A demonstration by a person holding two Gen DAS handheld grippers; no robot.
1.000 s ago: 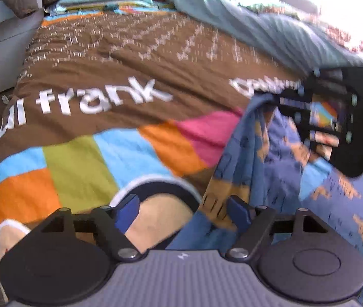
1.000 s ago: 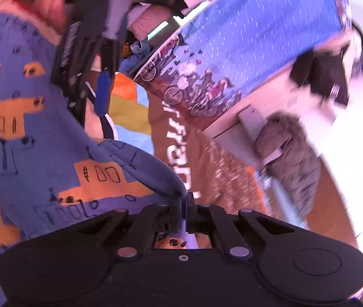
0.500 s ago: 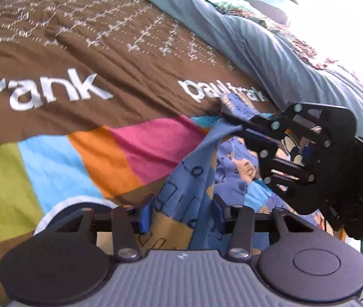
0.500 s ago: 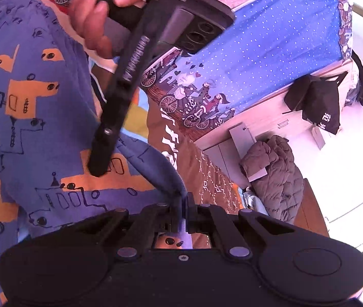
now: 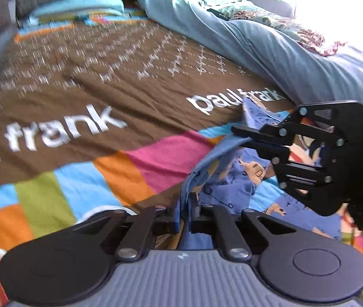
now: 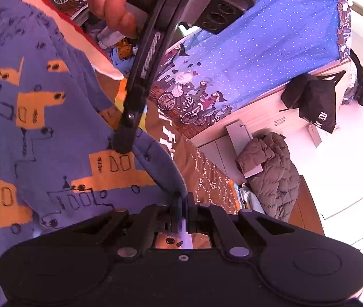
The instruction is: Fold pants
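1. Left wrist view: a brown bedspread (image 5: 120,97) with white lettering and a band of coloured blocks covers the bed; a rumpled pale-blue duvet (image 5: 245,38) lies along its far right side, and folded bedding is stacked at the head.
2. The right gripper (image 5: 235,129) reaches in from the right, partly hiding the cloth behind it.
3. The pants (image 5: 230,179), blue with orange vehicle prints, lie bunched on the bedspread's right part, lifted at two points.
4. The left gripper (image 5: 184,212) has its jaws pressed together on a fold of the pants.
5. Right wrist view: the right gripper (image 6: 185,204) is clamped on a pants edge (image 6: 53,153); the taut edge runs between the two claws.
6. A hand (image 6: 114,2) holds the left gripper; a padded jacket (image 6: 271,174) lies beyond the bed.
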